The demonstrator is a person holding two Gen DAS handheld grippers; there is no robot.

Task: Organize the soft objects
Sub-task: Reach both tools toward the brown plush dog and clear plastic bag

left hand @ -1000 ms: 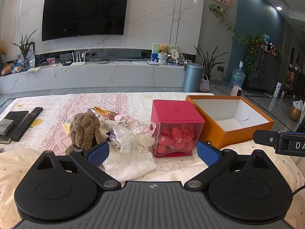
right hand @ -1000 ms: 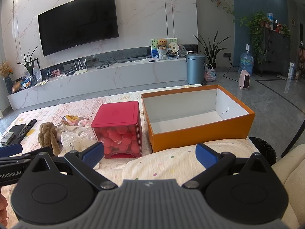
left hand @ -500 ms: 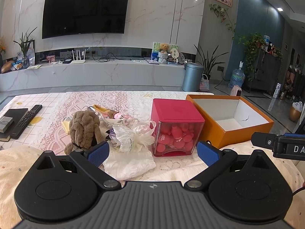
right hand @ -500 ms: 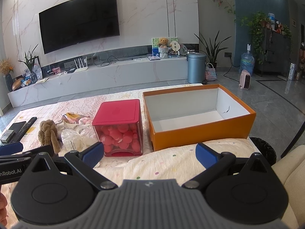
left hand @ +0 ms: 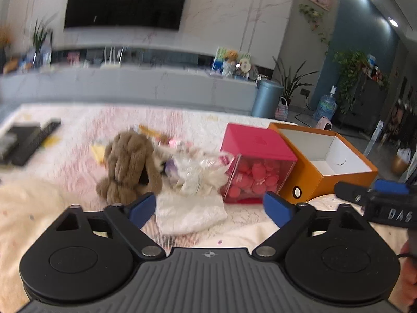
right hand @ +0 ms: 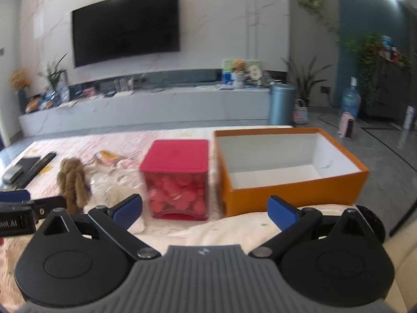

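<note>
Far off your left gripper's (left hand: 208,206) left finger lie a black remote control (left hand: 36,140) and a dark flat device (left hand: 15,138), blurred; leave them alone. Just ahead of that same finger sits the shaggy brown plush toy (left hand: 127,167), slumped on the pink lace-patterned tablecloth (left hand: 78,130). Straight between your wide-spread left fingers lies a crumpled white plastic bag (left hand: 190,211), with a knotted clear plastic bag of small items (left hand: 198,172) behind it, touching the plush. To the right of the pile stands the clear cube container with a red lid, full of pink pieces (left hand: 255,167), and beside that the open orange cardboard box with a white, empty interior (left hand: 323,161).

Your right gripper (right hand: 206,208) also stands wide and empty, facing the gap between the cube and the orange box.

The step in hand looks like picking the first soft item. Aim the left fingers at the plush's thick middle, not a dangling limb, and close only once both pads straddle it. Its fur will likely compress, so squeeze firmly. Keep clear of the clear bag beside it, lest it drag along.
</note>
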